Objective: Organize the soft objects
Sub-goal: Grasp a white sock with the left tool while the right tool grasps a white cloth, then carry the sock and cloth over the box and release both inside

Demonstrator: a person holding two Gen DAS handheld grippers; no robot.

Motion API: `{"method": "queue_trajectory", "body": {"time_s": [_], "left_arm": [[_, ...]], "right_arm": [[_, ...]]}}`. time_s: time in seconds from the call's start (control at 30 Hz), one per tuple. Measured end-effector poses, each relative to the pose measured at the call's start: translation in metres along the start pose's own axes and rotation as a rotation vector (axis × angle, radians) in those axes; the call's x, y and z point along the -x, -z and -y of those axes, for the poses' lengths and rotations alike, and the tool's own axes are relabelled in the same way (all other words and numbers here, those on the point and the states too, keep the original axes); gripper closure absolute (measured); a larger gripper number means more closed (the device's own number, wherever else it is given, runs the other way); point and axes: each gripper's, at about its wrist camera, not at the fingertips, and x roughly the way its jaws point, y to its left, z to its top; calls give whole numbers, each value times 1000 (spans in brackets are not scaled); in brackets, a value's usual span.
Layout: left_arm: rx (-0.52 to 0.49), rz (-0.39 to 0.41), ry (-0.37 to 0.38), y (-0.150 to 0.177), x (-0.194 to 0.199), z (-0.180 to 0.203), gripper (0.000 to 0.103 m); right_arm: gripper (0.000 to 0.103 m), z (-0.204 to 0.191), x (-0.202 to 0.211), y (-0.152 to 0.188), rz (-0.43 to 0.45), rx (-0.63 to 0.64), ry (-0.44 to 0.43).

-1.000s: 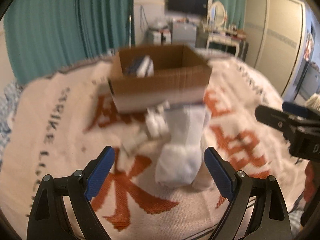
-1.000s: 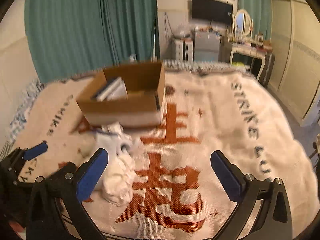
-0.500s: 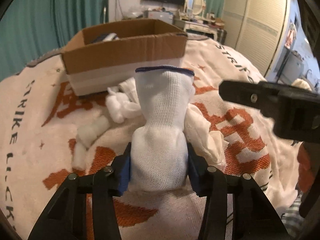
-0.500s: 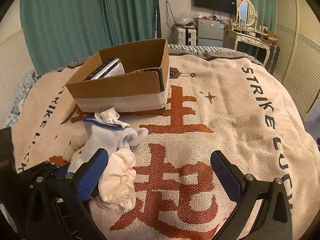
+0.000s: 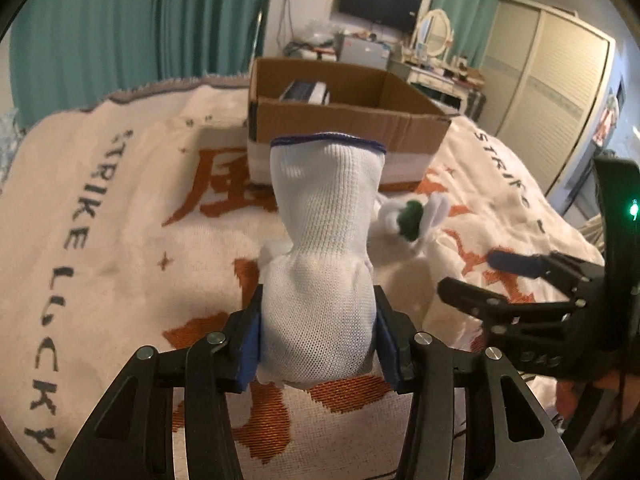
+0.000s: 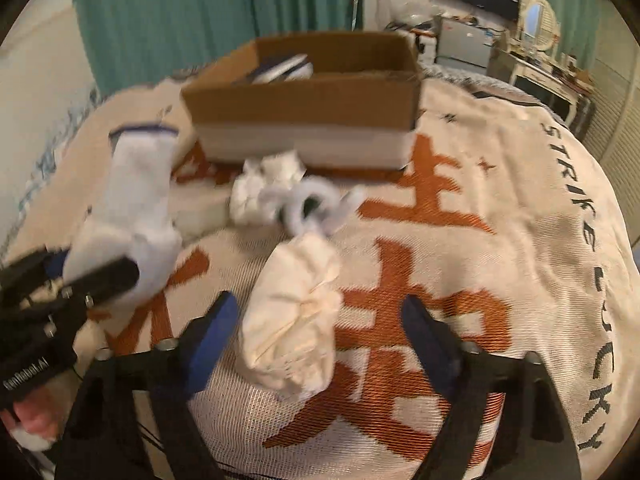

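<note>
The left gripper [image 5: 318, 344] is clamped on a white sock [image 5: 324, 264], lifted above the blanket [image 5: 120, 240]. The right gripper [image 6: 320, 340] is wide open around a crumpled white cloth [image 6: 294, 324]; beyond it stands a cardboard box [image 6: 312, 100].

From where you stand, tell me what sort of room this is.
Most likely a bedroom: a blanket spread over what seems a bed, a dressing table with an oval mirror, and a tall wardrobe.

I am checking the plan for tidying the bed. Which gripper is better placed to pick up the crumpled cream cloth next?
The right gripper. It is open, with the cream cloth lying between its fingers. The left gripper is busy: it is shut on the white glove.
</note>
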Motion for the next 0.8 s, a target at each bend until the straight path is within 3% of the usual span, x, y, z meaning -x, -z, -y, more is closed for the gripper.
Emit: {"method": "queue_trajectory", "body": {"time_s": [0.07,0.23,0.47,0.8], "left_arm": [[10,-15,13,4,-6,-3,56],[1,-37,9,8,-11,-1,56],[12,-4,-12,9,11,2,56],[-23,88,-31,-5,72,27,56]], "right_arm": [[64,-4,-8,5,-16,6,27],[85,-4,-5,5,9,-10,31],[90,-4,20,-1,61,-34,12],[90,-6,103,-7,211,-21,-24]]}}
